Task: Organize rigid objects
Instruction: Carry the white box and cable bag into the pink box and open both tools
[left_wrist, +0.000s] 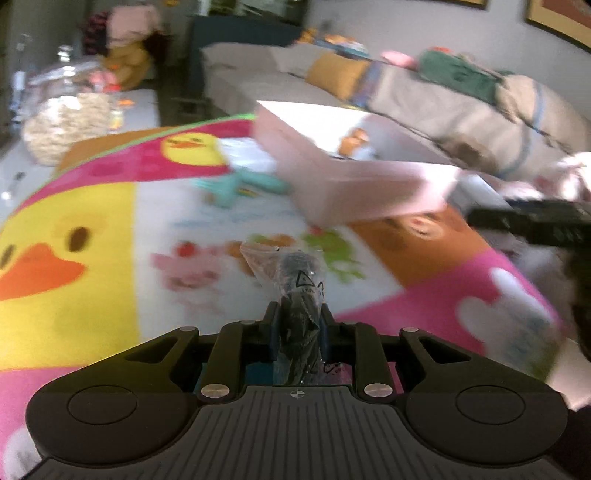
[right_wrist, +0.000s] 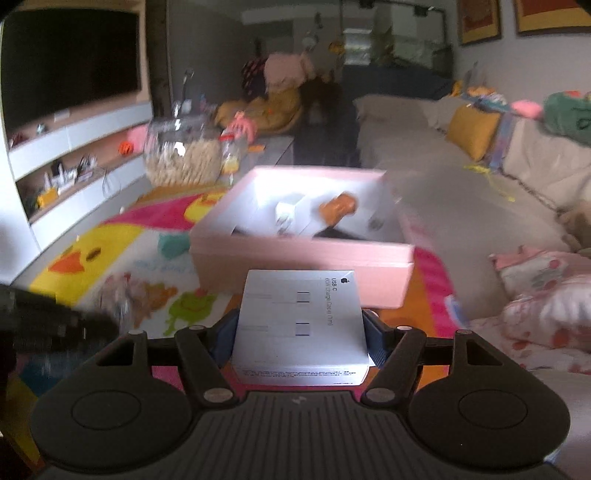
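Crinkly clear plastic bag (left_wrist: 295, 273), matt white box (right_wrist: 301, 325), seemingly cardboard

Pink box blocks the middle; open mat in front and to the left

The pink box (right_wrist: 303, 254) stands open-topped on the duck-print play mat (left_wrist: 92, 295), straight ahead of both tools. Its inside already holds an orange toy (right_wrist: 338, 208) and a small white item (right_wrist: 286, 216), with bare floor around them. The mat before the box is free; a teal toy (left_wrist: 236, 184) lies just beside its left wall. Further left a glass jar (right_wrist: 181, 155) stands. The grey sofa (right_wrist: 461, 206) closes the right side, behind the box.
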